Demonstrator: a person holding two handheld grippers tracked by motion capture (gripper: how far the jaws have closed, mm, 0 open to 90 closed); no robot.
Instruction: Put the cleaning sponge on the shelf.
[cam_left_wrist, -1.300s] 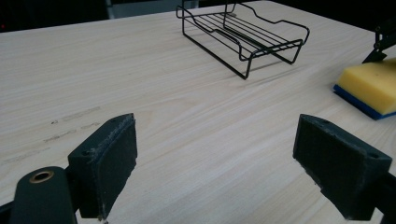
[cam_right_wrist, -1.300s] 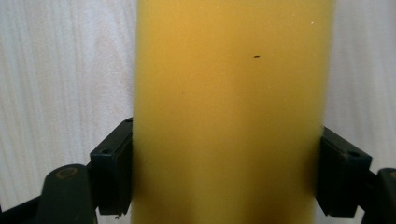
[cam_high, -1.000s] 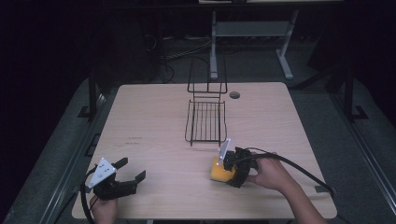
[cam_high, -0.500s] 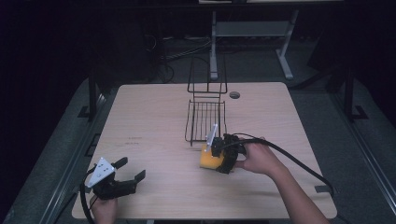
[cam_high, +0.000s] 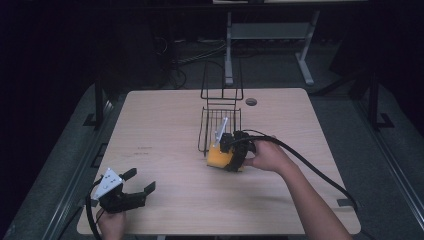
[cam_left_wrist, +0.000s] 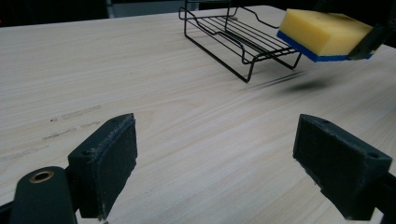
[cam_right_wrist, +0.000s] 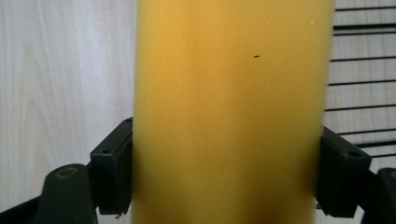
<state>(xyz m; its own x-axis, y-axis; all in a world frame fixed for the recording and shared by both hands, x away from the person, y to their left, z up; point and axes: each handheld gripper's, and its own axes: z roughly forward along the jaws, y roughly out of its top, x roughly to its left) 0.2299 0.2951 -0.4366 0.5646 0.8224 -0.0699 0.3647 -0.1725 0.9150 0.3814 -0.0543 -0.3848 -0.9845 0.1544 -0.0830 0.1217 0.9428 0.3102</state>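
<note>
From overhead we look forward and down at the table (cam_high: 165, 130). Our left gripper camera sits low, sharing the wire rack (cam_left_wrist: 233, 37); the right one is jammed against the sponge (cam_right_wrist: 229, 112).

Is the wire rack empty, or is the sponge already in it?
Empty. The wire rack shows bare wires, and the sponge hangs clear of its front edge, clamped in the right gripper.

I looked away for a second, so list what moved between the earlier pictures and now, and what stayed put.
The right gripper, shut on the yellow sponge throughout, carried it away from the person and leftward, up to the near edge of the wire rack; the left gripper view shows it lifted off the table. The left gripper stayed open at the near left corner; the rack did not move.
</note>
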